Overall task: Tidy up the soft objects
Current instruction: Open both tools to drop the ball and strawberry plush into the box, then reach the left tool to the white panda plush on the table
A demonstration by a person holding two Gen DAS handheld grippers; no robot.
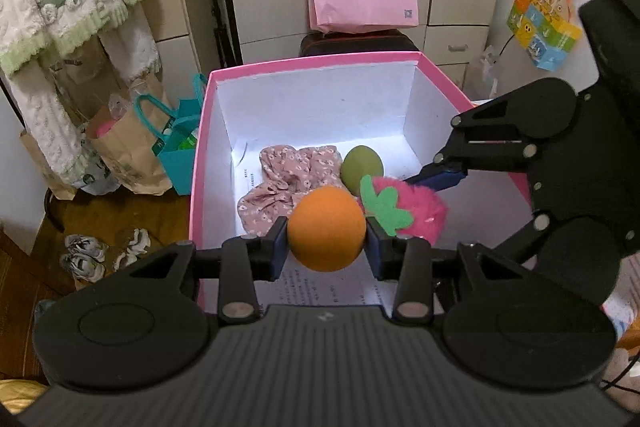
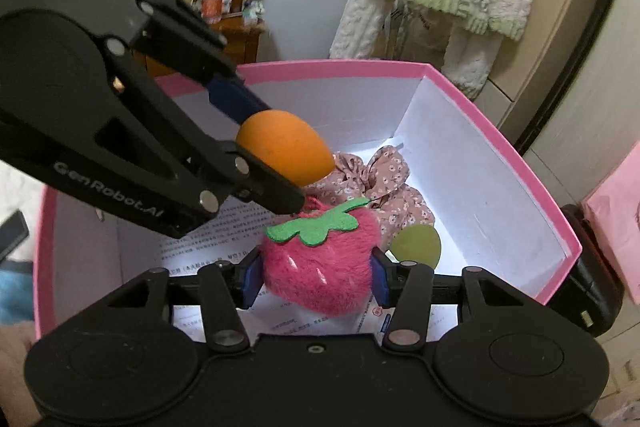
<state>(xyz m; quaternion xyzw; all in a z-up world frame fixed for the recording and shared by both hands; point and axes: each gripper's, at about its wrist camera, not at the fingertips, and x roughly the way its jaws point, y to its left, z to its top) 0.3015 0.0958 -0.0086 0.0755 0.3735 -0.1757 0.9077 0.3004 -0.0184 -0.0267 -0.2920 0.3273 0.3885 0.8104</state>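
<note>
Both poised mid-frame over the pink box (image 1: 200,163) for dropping: left gripper (image 1: 326,241) clamping orange ball (image 1: 326,229), right gripper (image 2: 316,277) squeezing plush strawberry (image 2: 320,263)

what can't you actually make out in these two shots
- Left wrist view: the strawberry plush is partly behind the orange ball and the left gripper.
- Both views: print on the paper sheets lining the pink box is too small to read.
- Right wrist view: the green ball is partly hidden by the plush and the right gripper.
- Floral cloth: its type is unclear.
</note>
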